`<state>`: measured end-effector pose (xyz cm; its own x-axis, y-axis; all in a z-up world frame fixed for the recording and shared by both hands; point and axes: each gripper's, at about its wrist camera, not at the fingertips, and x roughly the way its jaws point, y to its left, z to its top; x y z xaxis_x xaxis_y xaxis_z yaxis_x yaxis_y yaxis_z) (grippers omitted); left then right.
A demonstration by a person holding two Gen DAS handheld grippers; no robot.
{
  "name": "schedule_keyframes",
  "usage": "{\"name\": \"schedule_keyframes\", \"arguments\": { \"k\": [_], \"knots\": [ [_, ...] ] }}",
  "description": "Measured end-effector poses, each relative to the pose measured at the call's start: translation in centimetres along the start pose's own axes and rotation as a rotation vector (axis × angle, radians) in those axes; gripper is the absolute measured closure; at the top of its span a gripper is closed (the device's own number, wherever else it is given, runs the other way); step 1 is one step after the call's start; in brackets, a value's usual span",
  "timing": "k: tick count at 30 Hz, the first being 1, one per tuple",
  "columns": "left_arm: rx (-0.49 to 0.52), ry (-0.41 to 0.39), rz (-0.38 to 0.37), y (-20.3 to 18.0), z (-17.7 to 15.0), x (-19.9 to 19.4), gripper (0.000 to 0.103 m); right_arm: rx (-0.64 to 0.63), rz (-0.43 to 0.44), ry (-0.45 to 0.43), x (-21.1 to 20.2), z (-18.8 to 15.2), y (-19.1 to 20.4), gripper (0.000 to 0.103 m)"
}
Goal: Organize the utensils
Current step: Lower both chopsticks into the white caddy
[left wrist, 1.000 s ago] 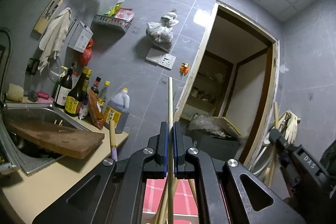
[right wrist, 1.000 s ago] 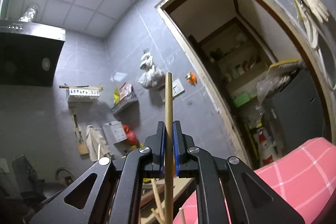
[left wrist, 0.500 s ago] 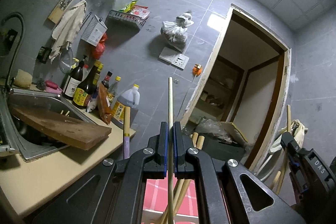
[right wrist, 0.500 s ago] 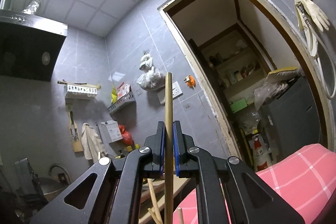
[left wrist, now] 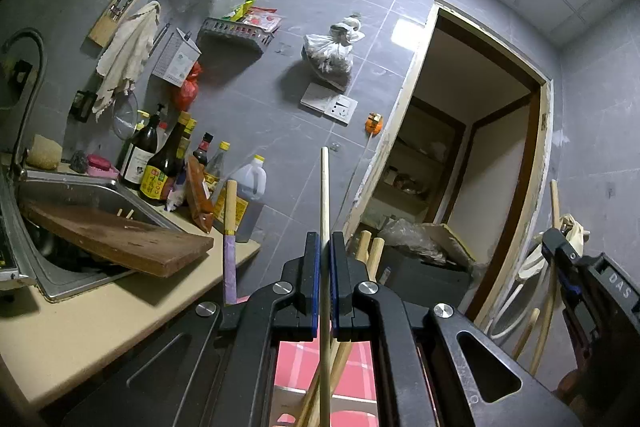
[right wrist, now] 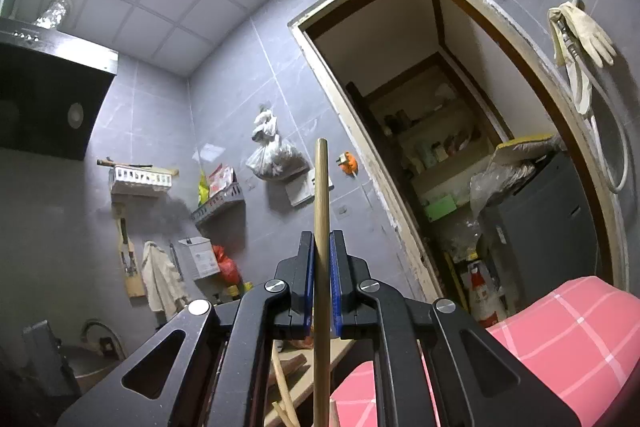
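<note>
1. left gripper clamped on a thin pale chopstick, held upright between the blue pads, tip standing well above the fingers.
2. right gripper clamped on a thicker tan chopstick, also upright, running down between the pads and out of view at the bottom.
3. seen in the left wrist view at the far right edge: right gripper with its stick rising in front of the doorway.
4. below the left gripper: more wooden sticks bunched over a pink checked cloth; holder under them hidden.
5. to the left: counter carrying a steel sink with a wooden cutting board laid across it, plus a row of sauce bottles against the grey tiled wall.
6. purple-handled utensil standing upright just beside the board.
</note>
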<state>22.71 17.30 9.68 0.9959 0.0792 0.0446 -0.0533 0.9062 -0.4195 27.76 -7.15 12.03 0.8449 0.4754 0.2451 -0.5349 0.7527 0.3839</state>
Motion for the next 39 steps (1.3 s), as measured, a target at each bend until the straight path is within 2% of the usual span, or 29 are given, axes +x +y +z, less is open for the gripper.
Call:
{"name": "schedule_keyframes", "arguments": {
  "k": [13, 27, 39],
  "knots": [
    [-0.004, 0.003, 0.003, 0.0, -0.1, -0.1, 0.101, -0.081, -0.123, -0.042, 0.3, -1.2, 1.4, 0.097],
    [0.041, 0.078, 0.007, 0.5, -3.0, 0.3, 0.1, -0.128, -0.122, 0.012, -0.5, -3.4, 1.1, 0.097],
    [0.11, 0.118, -0.013, -0.4, -4.5, -0.5, 0.1, -0.217, -0.085, 0.03, -1.7, -5.2, 2.9, 0.097]
  ]
}}
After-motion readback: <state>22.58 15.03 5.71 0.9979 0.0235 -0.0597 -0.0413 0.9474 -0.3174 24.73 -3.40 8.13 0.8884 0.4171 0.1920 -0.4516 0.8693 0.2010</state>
